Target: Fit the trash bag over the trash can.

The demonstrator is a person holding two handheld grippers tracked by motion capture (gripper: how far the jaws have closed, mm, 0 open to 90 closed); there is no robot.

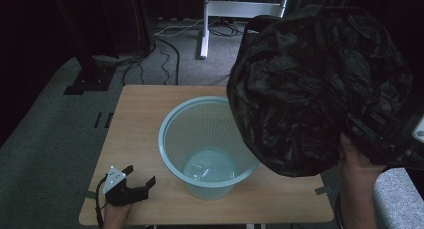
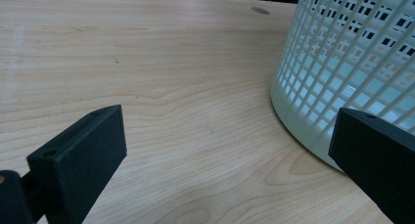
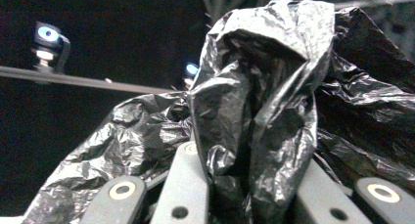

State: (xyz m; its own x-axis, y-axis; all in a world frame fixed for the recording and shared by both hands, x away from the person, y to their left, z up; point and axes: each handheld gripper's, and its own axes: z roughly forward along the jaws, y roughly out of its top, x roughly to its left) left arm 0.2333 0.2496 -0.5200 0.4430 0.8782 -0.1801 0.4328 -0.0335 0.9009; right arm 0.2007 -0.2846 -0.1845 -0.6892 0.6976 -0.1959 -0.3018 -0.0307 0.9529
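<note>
Pale green mesh basket point(image 1: 210, 144) empty on wooden table point(image 1: 140, 114), right hand-held gripper point(image 3: 249, 194) clamping black plastic bag point(image 1: 315, 89), left hand-held gripper point(image 1: 136, 181) wide.

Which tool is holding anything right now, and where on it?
Right tool is shut on a bunched fold of the black bin bag, lifted beside the basket. Left tool is open, holding nothing.

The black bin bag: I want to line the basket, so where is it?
In the high view, the black bin bag hangs at right, pinched in the right gripper, above the basket.
</note>
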